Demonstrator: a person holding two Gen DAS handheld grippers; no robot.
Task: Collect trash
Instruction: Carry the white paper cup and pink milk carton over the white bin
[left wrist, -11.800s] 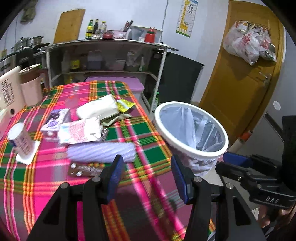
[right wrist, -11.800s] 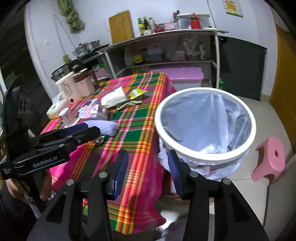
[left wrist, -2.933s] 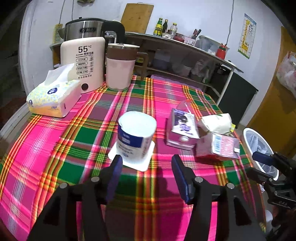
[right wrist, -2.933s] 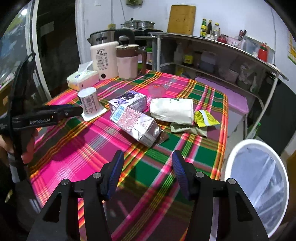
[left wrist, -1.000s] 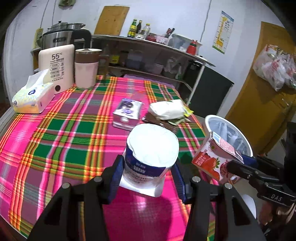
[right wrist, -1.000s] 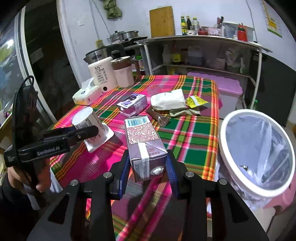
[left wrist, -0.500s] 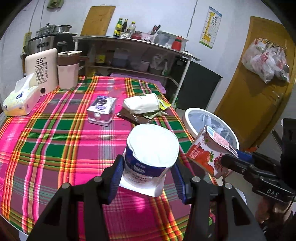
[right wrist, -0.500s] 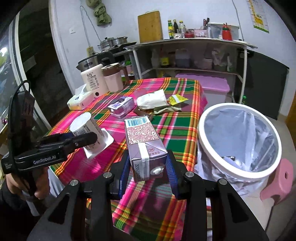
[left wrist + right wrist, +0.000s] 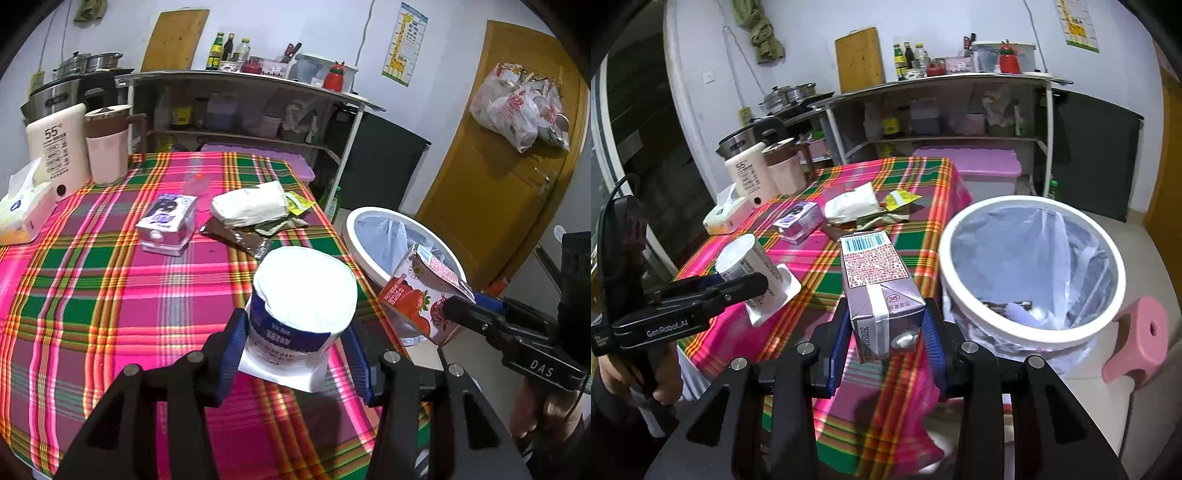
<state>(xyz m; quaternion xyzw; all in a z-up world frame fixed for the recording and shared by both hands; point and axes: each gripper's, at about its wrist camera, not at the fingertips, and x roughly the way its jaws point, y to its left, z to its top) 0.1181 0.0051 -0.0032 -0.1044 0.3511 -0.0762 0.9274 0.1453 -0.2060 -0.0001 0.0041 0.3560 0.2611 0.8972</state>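
Observation:
My left gripper is shut on a white yogurt cup with a blue label, held above the plaid table's near right corner. It also shows in the right wrist view. My right gripper is shut on a strawberry milk carton, held just left of the white trash bin. The carton also shows in the left wrist view, in front of the bin. The bin has a clear liner and some trash at its bottom.
On the plaid table lie a purple carton, a white bag, a brown wrapper and a yellow wrapper. A tissue box, a white appliance and a pink kettle stand at the far left. A pink stool stands right of the bin.
Both grippers have taken hold of their items and lifted them off the table. Over the last second both have drawn back toward the bin side of the table.

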